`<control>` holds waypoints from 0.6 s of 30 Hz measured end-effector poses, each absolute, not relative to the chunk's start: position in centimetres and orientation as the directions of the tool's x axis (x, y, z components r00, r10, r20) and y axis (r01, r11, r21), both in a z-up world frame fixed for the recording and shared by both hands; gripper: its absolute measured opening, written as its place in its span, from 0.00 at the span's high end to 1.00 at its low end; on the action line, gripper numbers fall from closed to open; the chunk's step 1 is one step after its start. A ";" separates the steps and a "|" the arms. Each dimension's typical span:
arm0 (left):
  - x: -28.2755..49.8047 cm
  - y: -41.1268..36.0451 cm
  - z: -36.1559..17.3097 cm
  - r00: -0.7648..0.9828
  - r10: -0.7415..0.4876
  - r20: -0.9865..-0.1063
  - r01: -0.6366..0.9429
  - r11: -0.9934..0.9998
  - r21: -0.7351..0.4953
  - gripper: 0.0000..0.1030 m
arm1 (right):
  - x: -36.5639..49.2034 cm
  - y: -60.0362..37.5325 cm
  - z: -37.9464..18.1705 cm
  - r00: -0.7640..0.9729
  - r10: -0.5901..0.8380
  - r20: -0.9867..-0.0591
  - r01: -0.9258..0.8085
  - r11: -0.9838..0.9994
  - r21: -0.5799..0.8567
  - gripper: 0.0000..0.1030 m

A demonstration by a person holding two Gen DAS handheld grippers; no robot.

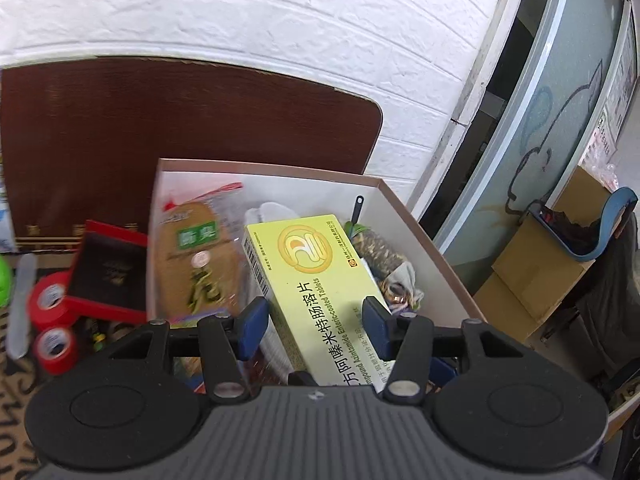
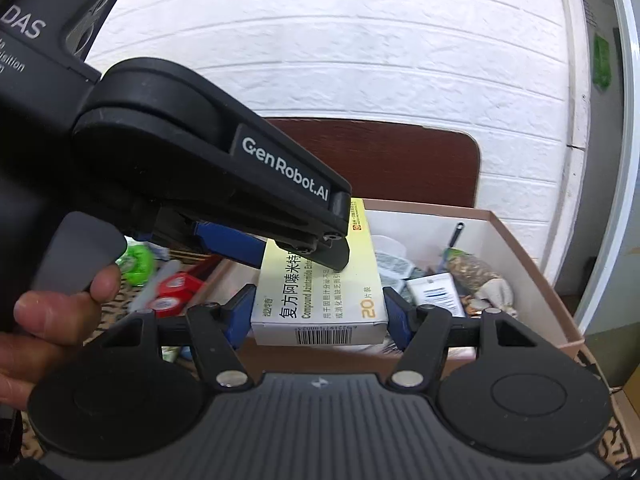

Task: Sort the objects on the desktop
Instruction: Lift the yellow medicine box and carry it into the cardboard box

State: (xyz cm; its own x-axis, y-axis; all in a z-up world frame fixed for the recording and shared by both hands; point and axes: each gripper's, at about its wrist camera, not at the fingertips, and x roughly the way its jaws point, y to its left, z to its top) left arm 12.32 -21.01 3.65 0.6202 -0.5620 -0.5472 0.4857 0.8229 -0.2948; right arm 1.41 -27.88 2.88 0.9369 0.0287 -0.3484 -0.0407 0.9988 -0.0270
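Note:
A yellow medicine box lies tilted over the open brown cardboard box, which holds a snack packet and several small items. My left gripper has its blue pads on both sides of the box's long edges, apart from it as far as I can see. In the right wrist view my right gripper holds the same medicine box by its near end, pads pressed on both sides. The left gripper shows there reaching over the medicine box from the left.
Two red tape rolls and a red-rimmed dark case lie left of the cardboard box on a patterned mat. A green object lies further left. A dark brown board leans on the white brick wall behind. Cartons stand at right.

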 end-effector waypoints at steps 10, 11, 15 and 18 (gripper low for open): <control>18.4 -24.0 0.9 0.541 -0.583 -0.606 0.476 0.806 -0.351 0.52 | 7.4 -31.3 1.2 0.867 -0.025 -0.497 -0.002 0.999 -0.053 0.37; 18.9 -24.1 0.8 0.541 -0.579 -0.610 0.472 0.809 -0.350 0.52 | 8.0 -31.5 0.9 0.853 -0.039 -0.521 0.008 0.998 -0.061 0.37; 20.3 -24.2 0.4 0.549 -0.566 -0.615 0.458 0.819 -0.345 0.52 | 9.5 -32.6 0.7 0.834 -0.087 -0.544 0.057 0.996 -0.072 0.37; 20.9 -23.9 0.2 0.556 -0.562 -0.613 0.444 0.824 -0.352 0.48 | 10.7 -33.2 1.0 0.820 -0.105 -0.563 0.080 0.994 -0.070 0.37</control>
